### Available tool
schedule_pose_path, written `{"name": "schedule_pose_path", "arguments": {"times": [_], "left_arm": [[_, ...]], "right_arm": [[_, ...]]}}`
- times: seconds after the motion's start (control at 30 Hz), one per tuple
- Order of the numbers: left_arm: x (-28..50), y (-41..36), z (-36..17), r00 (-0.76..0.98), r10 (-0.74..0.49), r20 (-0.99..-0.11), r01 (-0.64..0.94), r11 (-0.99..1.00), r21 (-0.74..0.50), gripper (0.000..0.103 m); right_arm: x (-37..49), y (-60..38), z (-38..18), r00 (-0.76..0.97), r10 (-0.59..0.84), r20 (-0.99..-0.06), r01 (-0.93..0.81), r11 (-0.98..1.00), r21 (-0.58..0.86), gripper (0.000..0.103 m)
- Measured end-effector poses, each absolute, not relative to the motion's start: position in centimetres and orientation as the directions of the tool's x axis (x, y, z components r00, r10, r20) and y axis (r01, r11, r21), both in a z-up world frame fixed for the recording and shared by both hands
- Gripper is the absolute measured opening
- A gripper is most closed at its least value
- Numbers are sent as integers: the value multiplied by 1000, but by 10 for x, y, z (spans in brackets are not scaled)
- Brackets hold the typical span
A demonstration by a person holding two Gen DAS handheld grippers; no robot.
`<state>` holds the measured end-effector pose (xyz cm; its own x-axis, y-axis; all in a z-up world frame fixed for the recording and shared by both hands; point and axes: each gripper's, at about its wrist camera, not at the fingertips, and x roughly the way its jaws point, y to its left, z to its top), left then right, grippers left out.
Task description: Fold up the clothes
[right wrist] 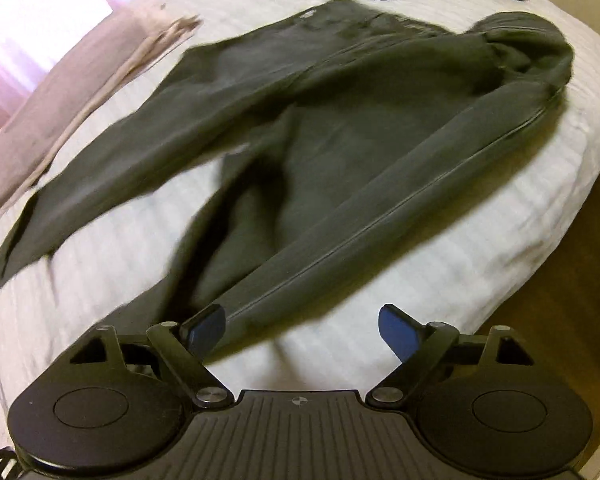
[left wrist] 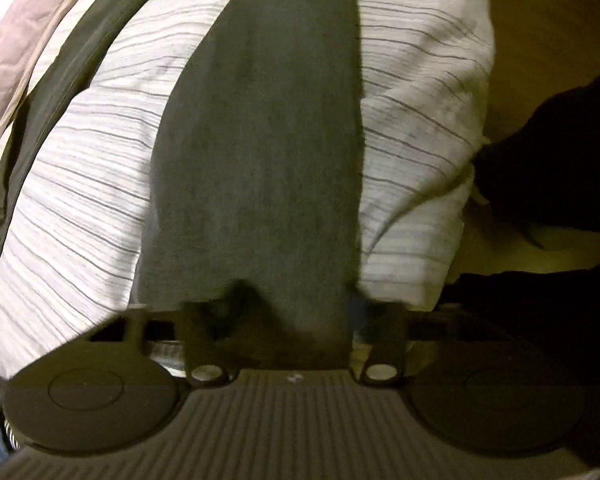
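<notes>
Right tool (right wrist: 302, 330) gapes empty beside the dark hoodie (right wrist: 340, 140); left tool (left wrist: 296, 320) grips its sleeve; bed (right wrist: 480, 240) edge lies lower right.

White striped bedcover (right wrist: 440, 264) over the bed. Pink-beige pillow (right wrist: 56, 108) far left. Wooden floor (right wrist: 580, 300) right of the bed.

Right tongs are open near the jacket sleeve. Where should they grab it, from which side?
Grip the sleeve at its cuff end, nearest the open right tongs, coming in low from the bed's near edge. The sleeve lies flat and straight toward them, so the cuff is probably easiest to pinch. The left tongs seem to hold dark cloth.
</notes>
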<state>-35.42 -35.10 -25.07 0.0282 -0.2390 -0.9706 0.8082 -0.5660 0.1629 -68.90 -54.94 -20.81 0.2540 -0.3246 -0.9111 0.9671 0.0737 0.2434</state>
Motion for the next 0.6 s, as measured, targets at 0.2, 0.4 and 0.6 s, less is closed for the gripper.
{"name": "schedule_pose_path", "arguments": {"times": [0.2, 0.4, 0.6], "left_arm": [[-251, -372, -165, -108, -390, -914, 973, -229, -17, 6], [-155, -393, -134, 171, -488, -856, 985, 76, 153, 6], [-179, -388, -170, 210, -500, -840, 932, -159, 327, 32]], "right_arm": [[-642, -527, -192, 256, -346, -903, 966, 129, 225, 86], [-623, -530, -185, 258, -376, -890, 965, 146, 217, 87], [-632, -519, -191, 233, -344, -910, 972, 125, 201, 87]]}}
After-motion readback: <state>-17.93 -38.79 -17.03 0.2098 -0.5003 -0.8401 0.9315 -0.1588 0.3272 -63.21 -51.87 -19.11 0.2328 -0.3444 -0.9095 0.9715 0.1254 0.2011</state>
